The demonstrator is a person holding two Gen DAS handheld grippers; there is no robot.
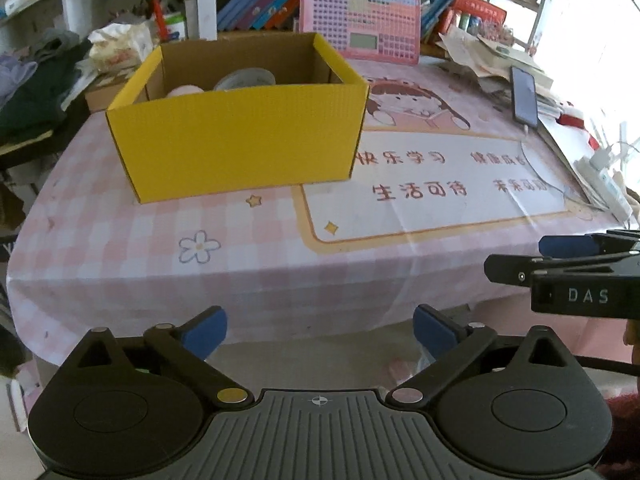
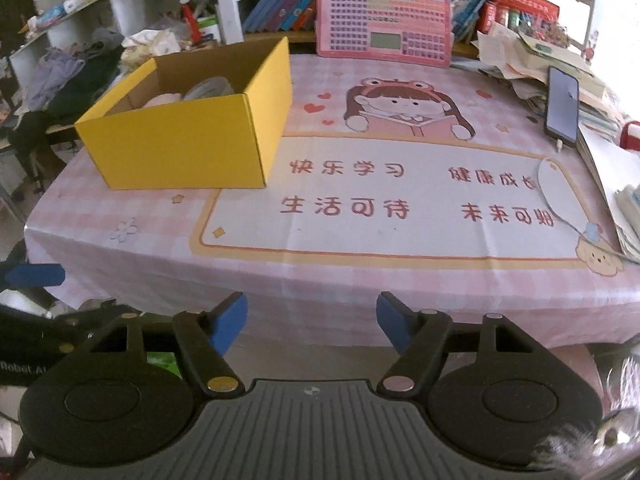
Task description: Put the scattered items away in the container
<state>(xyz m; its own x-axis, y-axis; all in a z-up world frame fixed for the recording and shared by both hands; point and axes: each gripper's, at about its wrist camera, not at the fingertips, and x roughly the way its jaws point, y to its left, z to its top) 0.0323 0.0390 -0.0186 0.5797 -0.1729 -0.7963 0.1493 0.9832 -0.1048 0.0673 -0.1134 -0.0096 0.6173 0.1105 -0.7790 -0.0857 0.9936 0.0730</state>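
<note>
Both black hand-held grippers with blue pads were sitting back off the near edge of the table, nothing in either one. The left gripper [image 1: 320, 332] had its jaws spread really wide, and the right gripper [image 2: 312, 322] was parted too, just not as far, only empty air between the pads. From the left wrist view you could also catch the right gripper poking in from the right side. Past them was the pink checked tablecloth [image 2: 360, 276] with a cartoon girl and red Chinese lettering on it. The yellow corrugated cardboard box [image 1: 236, 136] stood on the far left part of that cloth, open on top, and inside I could make out a pale pink rounded thing [image 1: 184, 90] and a whitish bowl-shaped thing [image 1: 246, 78] next to it, couldn't tell what exactly. A dark smartphone [image 2: 563, 106] lay over on the right on a messy paper pile, and a pink keypad board [image 2: 384, 20] leaned against the bookshelf behind.
</note>
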